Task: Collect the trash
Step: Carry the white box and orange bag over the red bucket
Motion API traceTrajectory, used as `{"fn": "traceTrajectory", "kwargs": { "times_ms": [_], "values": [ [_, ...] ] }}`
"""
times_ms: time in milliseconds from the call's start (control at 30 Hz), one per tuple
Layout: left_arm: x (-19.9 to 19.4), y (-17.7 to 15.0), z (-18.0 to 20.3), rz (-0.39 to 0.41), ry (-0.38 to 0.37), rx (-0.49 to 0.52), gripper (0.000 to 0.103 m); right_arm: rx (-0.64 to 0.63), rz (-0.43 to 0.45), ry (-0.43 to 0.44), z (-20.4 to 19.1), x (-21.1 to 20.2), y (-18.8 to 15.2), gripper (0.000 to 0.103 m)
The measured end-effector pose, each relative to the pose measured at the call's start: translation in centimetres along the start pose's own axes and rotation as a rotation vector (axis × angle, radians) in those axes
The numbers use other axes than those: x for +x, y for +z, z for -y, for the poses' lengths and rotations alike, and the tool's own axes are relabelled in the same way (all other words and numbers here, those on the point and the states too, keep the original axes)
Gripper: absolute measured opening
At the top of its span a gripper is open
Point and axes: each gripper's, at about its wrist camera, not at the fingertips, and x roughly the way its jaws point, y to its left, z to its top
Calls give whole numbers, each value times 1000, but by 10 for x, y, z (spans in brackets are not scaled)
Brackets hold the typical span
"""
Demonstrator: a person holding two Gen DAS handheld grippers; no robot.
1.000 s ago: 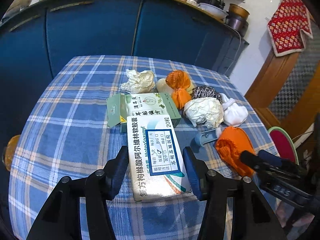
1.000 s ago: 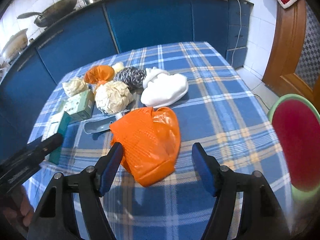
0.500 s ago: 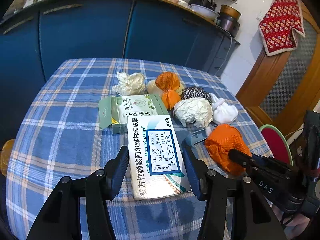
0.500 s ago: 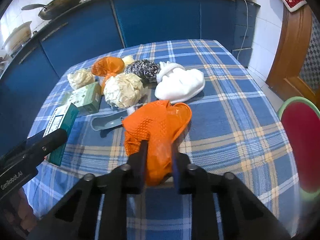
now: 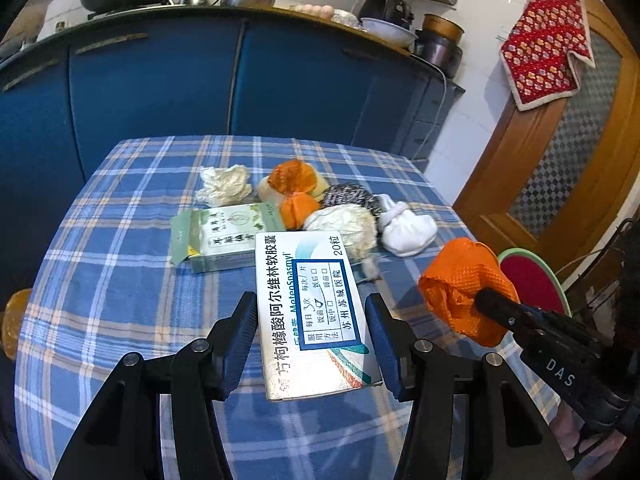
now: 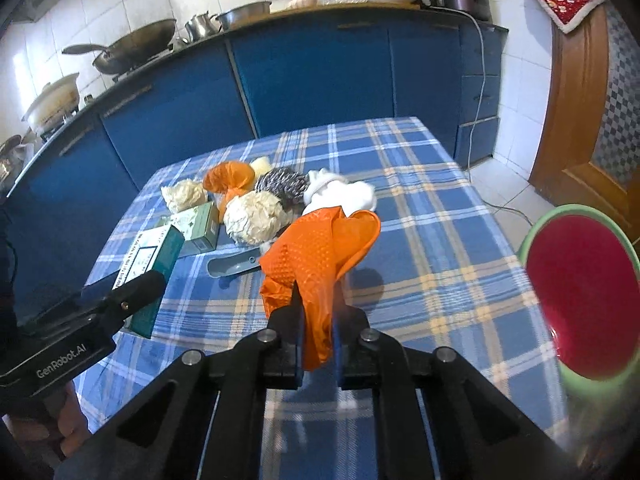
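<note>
My right gripper (image 6: 316, 320) is shut on an orange glove (image 6: 316, 248) and holds it off the checked tablecloth (image 6: 420, 200); the glove also shows in the left wrist view (image 5: 464, 284). My left gripper (image 5: 312, 332) is shut on a white medicine box (image 5: 312, 312), lifted above the table; the box shows in the right wrist view (image 6: 152, 264). On the table lie a green box (image 5: 224, 240), crumpled paper (image 5: 344, 224), an orange bag (image 5: 294, 192), a steel scourer (image 6: 282, 184), a white cloth (image 5: 404, 228) and a paper wad (image 5: 224, 184).
A green bin with a red liner (image 6: 580, 300) stands beside the table's right edge. A grey-blue scoop (image 6: 236, 266) lies under the glove. Blue cabinets (image 5: 160, 80) stand behind the table; a wooden door (image 5: 560, 160) is at the right.
My right gripper closed on the orange glove and lifted it off the table. My left gripper raised the medicine box slightly and both views pulled back upward.
</note>
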Motion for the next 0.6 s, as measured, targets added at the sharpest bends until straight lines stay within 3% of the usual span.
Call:
{"fn": "traceTrajectory", "kwargs": {
  "times_ms": [600],
  "values": [
    [-5,12,60,14,-63,76,56,89,99,-62,65,-50,0,12]
  ]
}}
